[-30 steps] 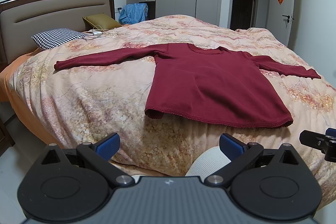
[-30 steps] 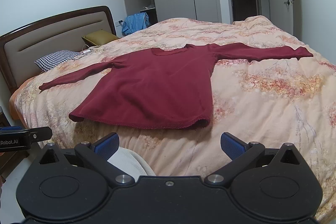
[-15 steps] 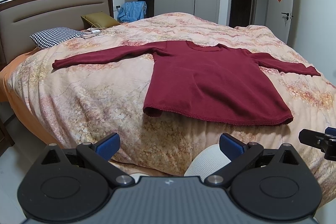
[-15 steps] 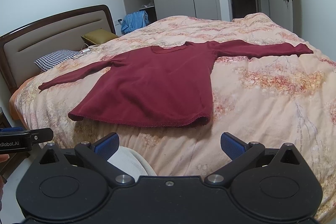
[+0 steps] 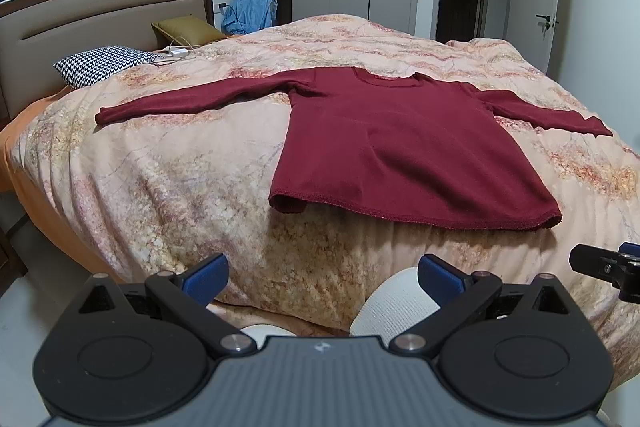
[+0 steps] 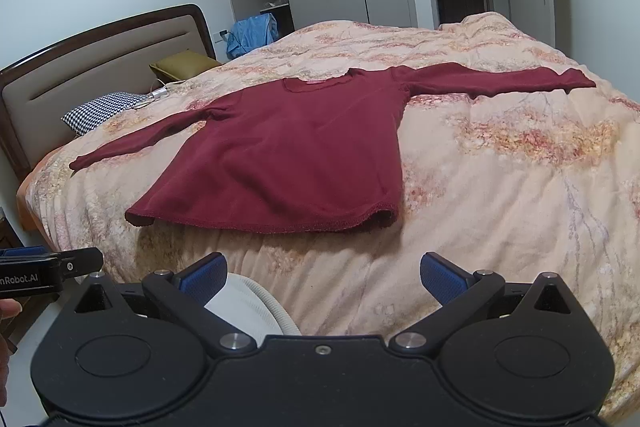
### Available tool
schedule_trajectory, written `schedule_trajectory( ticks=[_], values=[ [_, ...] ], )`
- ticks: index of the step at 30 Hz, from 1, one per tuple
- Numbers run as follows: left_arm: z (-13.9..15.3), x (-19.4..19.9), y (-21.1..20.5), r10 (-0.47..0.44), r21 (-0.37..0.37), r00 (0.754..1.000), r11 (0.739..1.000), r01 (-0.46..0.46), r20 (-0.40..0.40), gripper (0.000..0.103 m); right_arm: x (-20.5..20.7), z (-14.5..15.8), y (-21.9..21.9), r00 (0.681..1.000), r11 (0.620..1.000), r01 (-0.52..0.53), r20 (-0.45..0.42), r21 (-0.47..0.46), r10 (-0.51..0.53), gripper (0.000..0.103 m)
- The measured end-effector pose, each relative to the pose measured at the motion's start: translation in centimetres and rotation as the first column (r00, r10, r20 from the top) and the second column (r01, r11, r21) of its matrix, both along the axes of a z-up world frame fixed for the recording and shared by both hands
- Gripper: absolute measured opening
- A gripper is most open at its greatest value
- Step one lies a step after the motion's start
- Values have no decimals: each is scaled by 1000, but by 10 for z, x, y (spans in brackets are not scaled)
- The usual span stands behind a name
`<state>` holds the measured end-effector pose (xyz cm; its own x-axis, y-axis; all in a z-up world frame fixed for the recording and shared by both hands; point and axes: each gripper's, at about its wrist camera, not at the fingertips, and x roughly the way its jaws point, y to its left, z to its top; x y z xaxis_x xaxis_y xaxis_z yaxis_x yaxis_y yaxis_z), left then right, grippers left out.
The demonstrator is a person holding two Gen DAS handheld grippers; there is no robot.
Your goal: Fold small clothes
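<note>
**Approach, before the first fold**

The maroon long-sleeved top (image 5: 404, 151) lies flat on the floral quilt (image 5: 160, 187), sleeves spread (nothing folded yet). The left gripper (image 5: 322, 273) and right gripper (image 6: 322, 273) hover near the hem, jaws apart and empty. Next, probably: reach a sleeve or hem corner and pinch.

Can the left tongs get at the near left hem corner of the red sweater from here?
Probably yes. The left tongs are open and empty, and only bare quilt lies between them and the red sweater hem corner, which juts slightly proud of the bed edge.
</note>
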<state>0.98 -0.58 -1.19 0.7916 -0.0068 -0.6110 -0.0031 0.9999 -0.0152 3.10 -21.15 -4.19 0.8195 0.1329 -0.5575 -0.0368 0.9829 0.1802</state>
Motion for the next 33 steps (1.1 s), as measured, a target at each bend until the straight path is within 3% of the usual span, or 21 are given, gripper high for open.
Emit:
schedule_trajectory(
  ticks=[14, 22, 33],
  values=[
    [-11, 28, -5, -3, 2, 994, 1000, 3, -111, 103, 21, -13, -10, 994, 998, 54, -95, 15, -53, 103],
    [-7, 80, -5, 87, 16, 968, 996, -86, -234, 103, 67, -9, -32, 974, 992, 126, -190, 3, -123, 103],
    [20, 163, -55, 39, 67, 982, 997, -27, -186, 103, 141, 6, -80, 966, 980, 175, -176, -89, -189, 103]
  ],
)
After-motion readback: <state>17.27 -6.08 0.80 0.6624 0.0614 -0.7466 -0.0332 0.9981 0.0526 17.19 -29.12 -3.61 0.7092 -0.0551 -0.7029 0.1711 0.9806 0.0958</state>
